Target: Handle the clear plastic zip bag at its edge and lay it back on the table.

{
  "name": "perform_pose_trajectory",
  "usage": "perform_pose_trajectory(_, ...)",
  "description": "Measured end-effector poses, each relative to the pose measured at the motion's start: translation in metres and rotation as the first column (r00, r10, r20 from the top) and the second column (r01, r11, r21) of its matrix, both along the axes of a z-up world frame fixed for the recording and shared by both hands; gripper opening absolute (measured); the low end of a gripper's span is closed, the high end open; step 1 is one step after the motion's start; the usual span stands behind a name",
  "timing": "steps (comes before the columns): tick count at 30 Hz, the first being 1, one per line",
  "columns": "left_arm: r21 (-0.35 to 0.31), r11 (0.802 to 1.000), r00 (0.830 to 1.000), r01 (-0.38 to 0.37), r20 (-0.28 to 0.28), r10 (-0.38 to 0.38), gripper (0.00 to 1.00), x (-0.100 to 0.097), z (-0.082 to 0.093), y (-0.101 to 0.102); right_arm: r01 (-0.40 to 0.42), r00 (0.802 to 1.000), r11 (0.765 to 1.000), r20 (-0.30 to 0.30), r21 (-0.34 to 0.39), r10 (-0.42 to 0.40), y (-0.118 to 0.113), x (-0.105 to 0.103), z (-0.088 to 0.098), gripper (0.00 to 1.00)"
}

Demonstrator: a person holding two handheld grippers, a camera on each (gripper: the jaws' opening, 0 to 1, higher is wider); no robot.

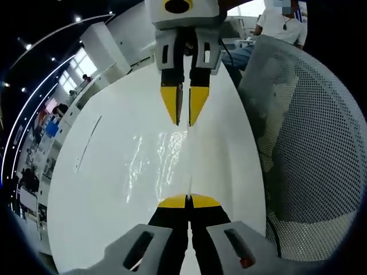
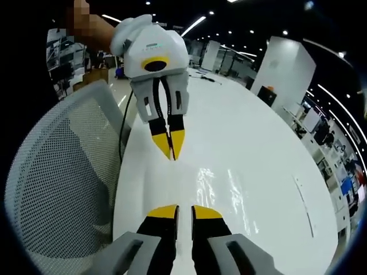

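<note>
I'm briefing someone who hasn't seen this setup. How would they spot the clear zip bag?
Find the long white table beside the white mesh chair. The zip bag lies flat on it between the two yellow-tipped grippers. It is nearly invisible, unlike the bare tabletop: look for wrinkled, streaky glare.

bag [image 1: 155,157]: outline lost in glare | chair [image 1: 309,154]: cut by frame edge

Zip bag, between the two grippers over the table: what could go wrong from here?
1. The clear zip bag reads mostly as glare, and the left gripper pinches just its thin edge, so it may slip.
2. The right gripper shows a narrow jaw gap. Its hold is unclear.
3. The table edge and the mesh chair are close, so a dropped bag could slide off.
</note>
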State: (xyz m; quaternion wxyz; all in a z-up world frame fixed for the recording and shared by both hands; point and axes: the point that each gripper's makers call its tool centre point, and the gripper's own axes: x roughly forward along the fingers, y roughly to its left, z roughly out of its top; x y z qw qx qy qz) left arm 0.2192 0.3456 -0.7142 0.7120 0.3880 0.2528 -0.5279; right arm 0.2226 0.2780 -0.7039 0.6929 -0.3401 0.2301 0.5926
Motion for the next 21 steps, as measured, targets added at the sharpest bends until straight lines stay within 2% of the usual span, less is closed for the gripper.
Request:
perform_pose_trajectory(12,-0.023,1.0,1.0,0.006,0.014,-0.005,0.0,-0.002,0.006,-0.005,-0.01,0.999,1.0,-0.031,-0.017,0.009,0.006,-0.006,-0.013,0.0)
perform_pose_trajectory(16,-0.062,0.998,1.0,-0.017,0.0,0.017,0.0,-0.002,0.01,-0.006,-0.011,0.999,1.0,-0.034,-0.02,0.011,0.004,-0.007,-0.014,0.0)
perform_pose_trajectory(21,-0.082,0.997,1.0,0.0,0.022,0.002,0.03,-0.003,0.016,-0.008,-0.008,0.999,1.0,-0.036,-0.017,0.007,0.006,-0.007,-0.013,0.0)
